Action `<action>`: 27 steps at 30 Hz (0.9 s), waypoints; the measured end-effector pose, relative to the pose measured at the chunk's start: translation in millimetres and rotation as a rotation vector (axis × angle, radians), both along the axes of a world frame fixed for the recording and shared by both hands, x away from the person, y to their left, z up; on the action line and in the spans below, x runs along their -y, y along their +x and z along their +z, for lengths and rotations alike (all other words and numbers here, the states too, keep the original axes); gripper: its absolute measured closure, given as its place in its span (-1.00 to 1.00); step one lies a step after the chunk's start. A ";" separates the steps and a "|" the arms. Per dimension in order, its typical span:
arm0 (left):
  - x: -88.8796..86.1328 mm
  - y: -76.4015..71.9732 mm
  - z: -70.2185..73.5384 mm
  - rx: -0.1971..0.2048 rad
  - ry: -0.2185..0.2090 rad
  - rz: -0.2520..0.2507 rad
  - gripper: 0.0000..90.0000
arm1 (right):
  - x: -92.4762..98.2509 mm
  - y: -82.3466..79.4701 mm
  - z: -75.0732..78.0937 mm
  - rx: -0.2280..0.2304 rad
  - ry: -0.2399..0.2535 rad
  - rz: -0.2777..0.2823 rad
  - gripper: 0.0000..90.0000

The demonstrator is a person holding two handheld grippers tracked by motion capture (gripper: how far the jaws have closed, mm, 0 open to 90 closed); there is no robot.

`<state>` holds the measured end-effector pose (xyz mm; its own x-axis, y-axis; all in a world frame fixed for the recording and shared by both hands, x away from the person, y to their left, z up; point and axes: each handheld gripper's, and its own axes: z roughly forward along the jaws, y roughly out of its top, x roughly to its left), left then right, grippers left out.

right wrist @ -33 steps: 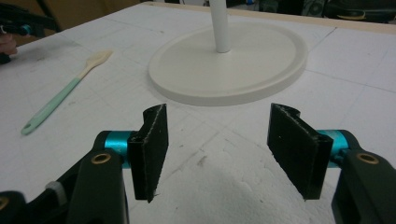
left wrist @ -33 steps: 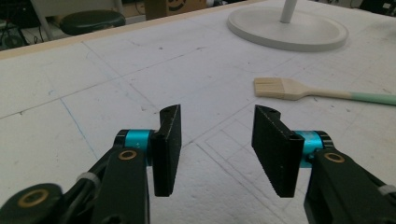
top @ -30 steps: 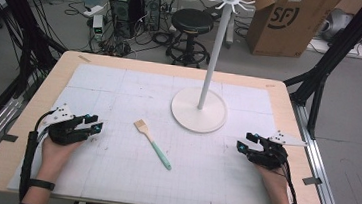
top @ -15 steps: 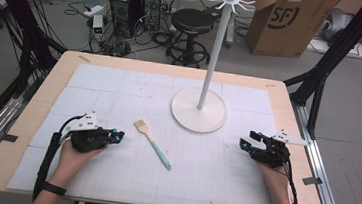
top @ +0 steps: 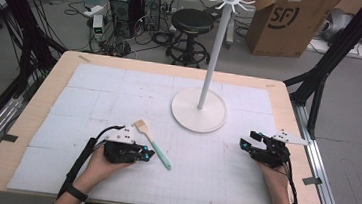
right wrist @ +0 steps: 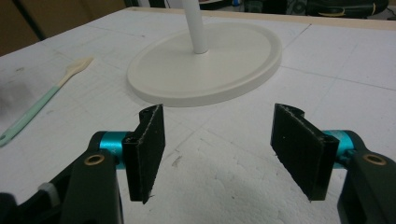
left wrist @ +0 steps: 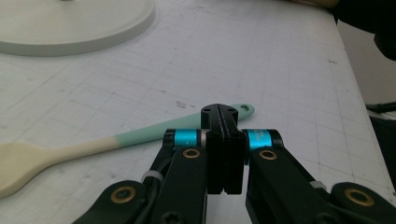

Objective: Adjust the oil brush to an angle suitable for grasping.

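Left claw [top: 148, 154] pinched fully closed, empty, tips just beside green handle of spatula [top: 153, 144]. Spatula flat on worktop [top: 94, 93], between the two claws, near stand base [top: 199, 110], not touching. Right claw [top: 246, 143] spread wide, idle, well apart from spatula. Risks: closed tips would nudge or spin handle if pushed in unopened; thin flat handle could slip out of pinch against worktop.

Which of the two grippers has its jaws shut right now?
The left gripper, beside the spatula: its jaws are pressed together. The right gripper has a wide gap between its jaws.
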<state>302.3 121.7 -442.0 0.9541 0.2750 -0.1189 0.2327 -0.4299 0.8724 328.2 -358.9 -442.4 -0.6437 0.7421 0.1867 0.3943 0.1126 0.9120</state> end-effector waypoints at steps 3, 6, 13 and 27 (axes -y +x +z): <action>7.1 -0.1 -2.6 -0.008 0.018 -0.009 0.99 | 0.3 0.1 0.1 0.001 0.001 0.000 -0.22; 14.9 0.2 -5.3 -0.013 0.046 -0.025 0.99 | 0.2 -0.1 0.2 -0.001 0.006 0.000 -0.22; 30.3 -0.6 -8.4 -0.005 0.137 -0.039 0.99 | 0.8 0.4 0.1 -0.001 0.006 -0.001 -0.22; 69.0 13.5 -2.1 0.018 0.230 -0.005 0.99 | 1.6 0.6 0.1 -0.006 0.011 0.001 -0.22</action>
<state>315.8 52.7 -444.1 0.9569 0.2882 -0.0365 0.2152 -0.6187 0.7556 328.8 -360.5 -442.3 -0.6429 0.7396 0.1991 0.4001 0.1026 0.9107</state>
